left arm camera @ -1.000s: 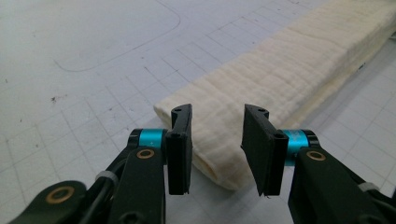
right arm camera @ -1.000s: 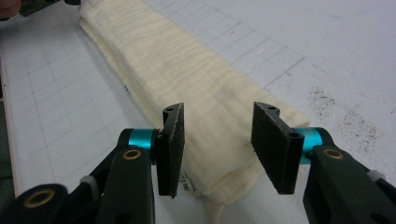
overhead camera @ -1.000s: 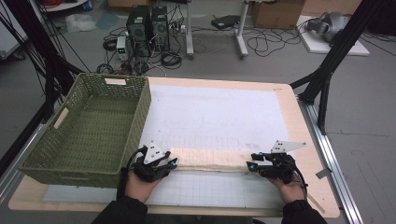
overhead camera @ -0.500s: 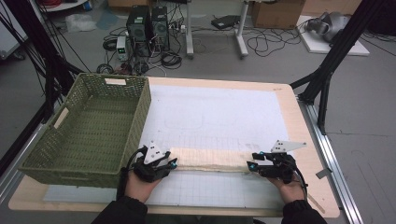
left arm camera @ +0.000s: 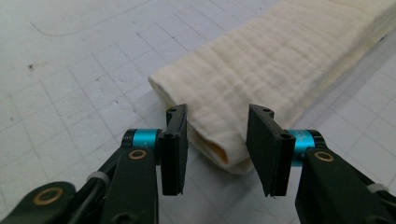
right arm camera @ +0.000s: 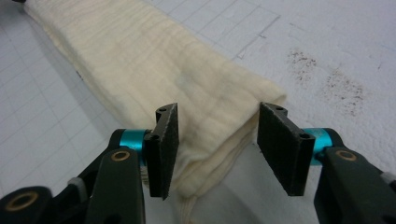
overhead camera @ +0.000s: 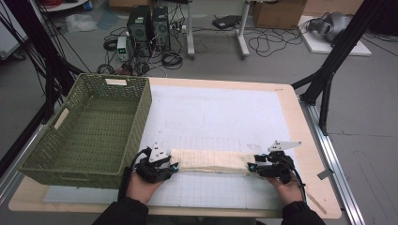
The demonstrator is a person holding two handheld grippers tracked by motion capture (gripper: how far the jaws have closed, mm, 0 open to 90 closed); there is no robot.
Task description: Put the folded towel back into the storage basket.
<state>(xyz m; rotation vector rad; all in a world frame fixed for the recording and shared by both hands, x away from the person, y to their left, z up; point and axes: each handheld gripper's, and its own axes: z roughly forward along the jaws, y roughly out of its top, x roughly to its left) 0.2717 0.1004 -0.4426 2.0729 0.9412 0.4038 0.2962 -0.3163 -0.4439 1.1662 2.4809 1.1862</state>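
Observation:
A cream cloth (overhead camera: pixel 211 161), folded into a long narrow strip, lies flat on the white grid mat (overhead camera: pixel 220 117) near the table's front edge. My left gripper (overhead camera: pixel 174 166) sits at the strip's left end and my right gripper (overhead camera: pixel 251 167) at its right end. In the left gripper view the folded end of the cloth (left arm camera: pixel 280 60) lies between the jaws of the left gripper (left arm camera: pixel 218 112), which have just been opening and stand apart from it. In the right gripper view the other end of the cloth (right arm camera: pixel 140 56) lies between the right gripper (right arm camera: pixel 219 112) jaws, also just opening, with a gap at the right pad.
A green woven basket (overhead camera: pixel 141 117) stands empty at the table's left, its near corner close to my left hand. The table's front edge (overhead camera: pixel 187 211) runs just behind both wrists. Black frame struts (overhead camera: pixel 328 89) rise at the right.
Both pairs of jaws have spread slightly at the cloth's ends. The hands and the cloth strip stay where they were.

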